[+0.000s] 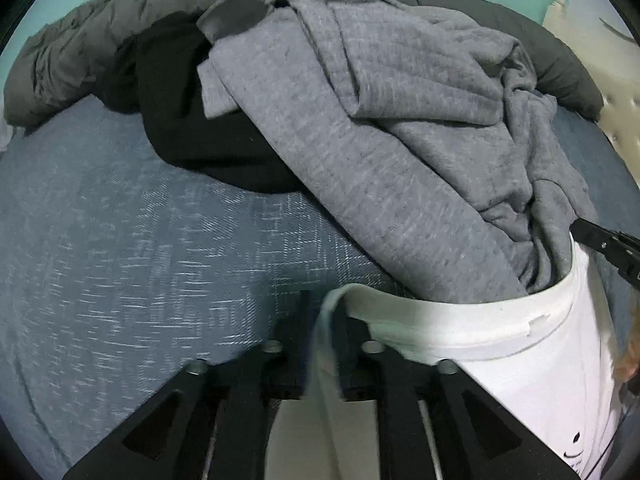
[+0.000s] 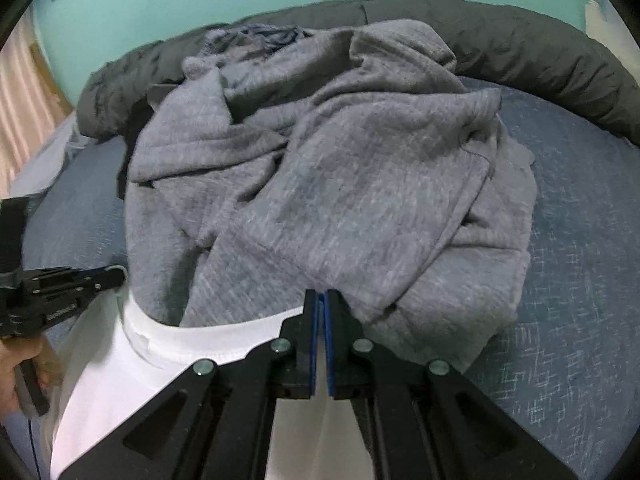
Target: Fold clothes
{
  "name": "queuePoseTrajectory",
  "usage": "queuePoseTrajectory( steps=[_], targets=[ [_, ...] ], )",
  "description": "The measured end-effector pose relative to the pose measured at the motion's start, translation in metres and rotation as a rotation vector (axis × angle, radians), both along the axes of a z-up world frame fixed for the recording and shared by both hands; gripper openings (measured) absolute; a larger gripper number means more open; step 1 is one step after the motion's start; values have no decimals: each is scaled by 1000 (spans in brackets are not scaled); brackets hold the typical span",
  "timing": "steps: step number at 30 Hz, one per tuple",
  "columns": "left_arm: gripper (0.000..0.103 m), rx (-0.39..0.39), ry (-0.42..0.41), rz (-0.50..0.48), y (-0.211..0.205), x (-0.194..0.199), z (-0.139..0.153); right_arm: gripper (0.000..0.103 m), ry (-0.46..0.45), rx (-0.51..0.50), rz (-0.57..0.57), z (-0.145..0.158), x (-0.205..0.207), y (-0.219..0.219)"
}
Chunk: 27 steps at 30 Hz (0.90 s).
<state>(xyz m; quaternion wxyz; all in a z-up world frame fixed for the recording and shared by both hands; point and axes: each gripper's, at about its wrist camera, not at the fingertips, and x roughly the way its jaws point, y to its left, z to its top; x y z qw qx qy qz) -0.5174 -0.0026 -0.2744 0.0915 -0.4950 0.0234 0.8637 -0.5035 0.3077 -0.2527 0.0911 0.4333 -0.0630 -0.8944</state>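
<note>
One white shirt (image 1: 500,360), one grey garment (image 1: 380,140), one black garment (image 1: 192,120).

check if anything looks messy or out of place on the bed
The grey garment is crumpled in a heap on the blue bedsheet, lapping over the white t-shirt's collar. A black garment lies bunched beneath its far side.

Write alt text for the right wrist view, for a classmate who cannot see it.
The right gripper, jaws together, pinches the collar edge of a white T-shirt on a blue bedsheet. Just beyond lies a crumpled grey garment, with a dark duvet bunched behind. The left gripper reaches in at the left edge.
</note>
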Motion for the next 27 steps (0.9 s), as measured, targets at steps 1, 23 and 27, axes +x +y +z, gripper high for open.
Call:
queuePoseTrajectory(
  steps=[1, 23, 27],
  targets=[
    [45, 17, 17, 8, -5, 4, 8, 9, -1, -21, 9, 2, 4, 3],
    [61, 20, -15, -40, -44, 58, 13, 60, -43, 30, 96, 15, 77, 7],
    [61, 71, -23, -28, -48, 37, -3, 60, -61, 63, 97, -2, 54, 3]
  ],
)
